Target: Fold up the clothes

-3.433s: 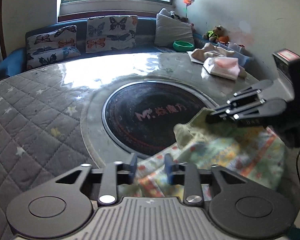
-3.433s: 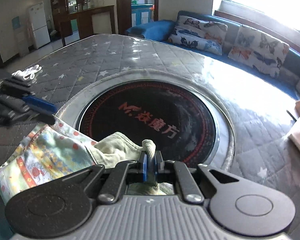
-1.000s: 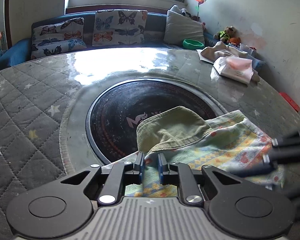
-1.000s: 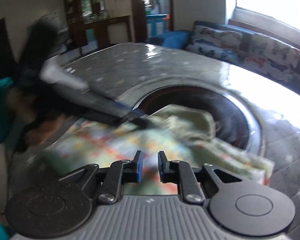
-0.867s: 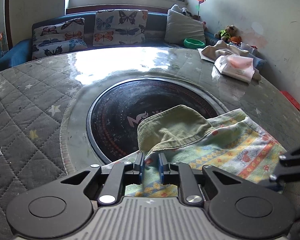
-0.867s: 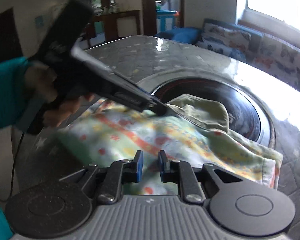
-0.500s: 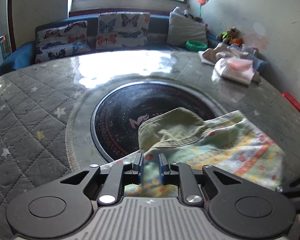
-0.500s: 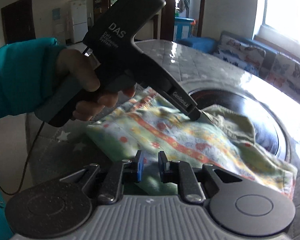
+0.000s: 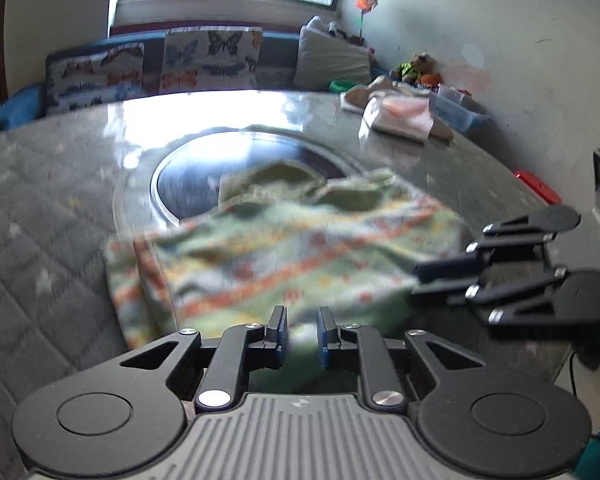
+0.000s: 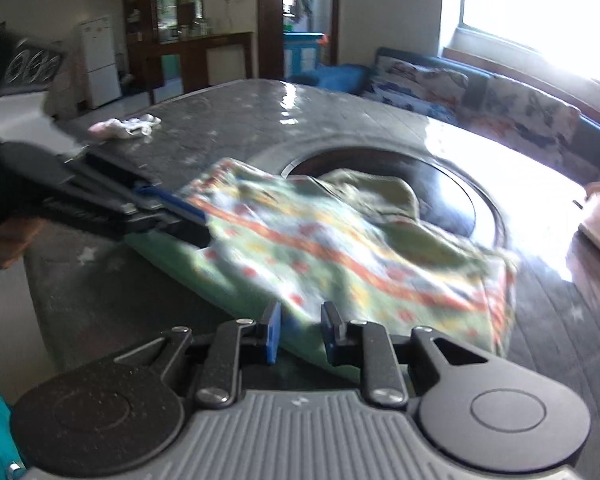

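From the left wrist camera, one patterned garment (image 9: 284, 248) lies on the grey quilted table (image 9: 48, 240), its far part overlapping the dark round inset (image 9: 188, 184) in the middle. Its long axis runs from the near left corner across to the right, the orange stripes slanting upward to the right; a plain green collar part points away toward the window. The left gripper (image 9: 302, 334) stands at the near hem with a narrow gap; whether the cloth is pinched there I cannot tell through the blur. The right gripper (image 9: 416, 280) comes in from the right, tips at the garment's right edge. One folded pile of pale clothes (image 9: 400, 114) sits well apart at the far right.

From the right wrist camera, the same garment (image 10: 340, 248) stretches from the left toward the right. The right gripper (image 10: 300, 330) has jaws narrow and opening, the near hem between them but not visibly pressed. The left gripper (image 10: 196, 226) touches the garment's left edge. One small pale cloth (image 10: 124, 126) lies far left on the table (image 10: 236, 120).
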Tool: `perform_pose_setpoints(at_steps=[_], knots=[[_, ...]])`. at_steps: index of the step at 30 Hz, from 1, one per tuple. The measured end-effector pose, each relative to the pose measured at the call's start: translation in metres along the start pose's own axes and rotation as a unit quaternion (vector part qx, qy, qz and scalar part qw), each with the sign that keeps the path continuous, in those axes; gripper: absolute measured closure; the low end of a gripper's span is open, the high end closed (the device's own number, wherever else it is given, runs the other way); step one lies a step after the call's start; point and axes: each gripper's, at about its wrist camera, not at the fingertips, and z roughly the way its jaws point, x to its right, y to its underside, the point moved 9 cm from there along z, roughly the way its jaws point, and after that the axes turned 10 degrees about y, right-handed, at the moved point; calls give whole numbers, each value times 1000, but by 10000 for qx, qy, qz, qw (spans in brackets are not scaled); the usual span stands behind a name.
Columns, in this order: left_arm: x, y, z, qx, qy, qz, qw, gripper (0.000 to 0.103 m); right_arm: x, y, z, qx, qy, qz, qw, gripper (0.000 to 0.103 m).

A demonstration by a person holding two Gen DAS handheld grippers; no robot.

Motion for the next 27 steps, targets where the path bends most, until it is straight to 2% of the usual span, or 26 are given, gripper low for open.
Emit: perform_pose_setpoints(at_steps=[5,9,12,16,21,27], knots=[[-3,6,-5,19,-59,-84,9999,85,16,2,-12,13,102,139,9999,82],[-5,7,-7,24,-92,-118,9999,84,44,-5,-11,109,393,479,9980,80],[-8,12,-6,-22,-126,-192,9997,84,65,2,-1,-37,593,753,9954,80],[-13,8,-13,-1,-184,-267,9995,82,79,8,1,-151,559,1073,9925,80],[-24,-4,-15,71,-409,-327,9986,64,84,-11,5,111,652,1056,9922,74],[-41,-4,-9,-26,-555,-691,9961,55,90,-6,30,-80,697,1200,9903,73]])
